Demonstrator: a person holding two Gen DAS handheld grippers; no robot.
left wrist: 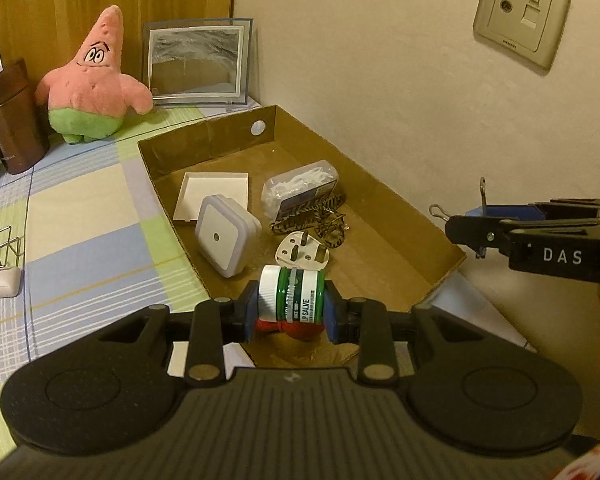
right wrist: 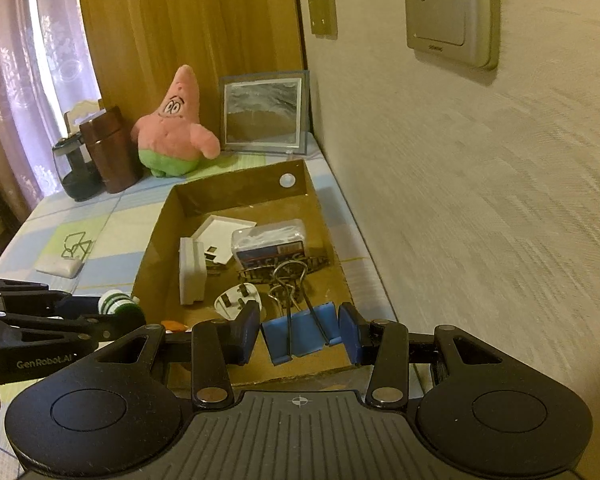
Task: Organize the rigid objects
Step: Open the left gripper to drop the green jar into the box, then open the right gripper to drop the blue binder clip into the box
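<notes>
Left hand-held gripper (left wrist: 290, 314) pinches a lip-salve jar (left wrist: 291, 296) end-to-end, over the cardboard tray's (left wrist: 440, 236) near edge: light, rigid, prob. slick plastic, so the grip on the flat ends suits. Right hand-held gripper (right wrist: 299, 338) holds a blue binder clip (right wrist: 300, 334) betw. its pads, jaws fairly wide, just above the tray's near wall w/ the wall of the room close on its right; free floor lies ahead-right of it, past the plug (right wrist: 236, 302).

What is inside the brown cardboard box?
Inside the cardboard box lie a white night light, a square white lid, a clear plastic case, a striped cord and a white plug. Something red sits mostly hidden under the left gripper.
</notes>
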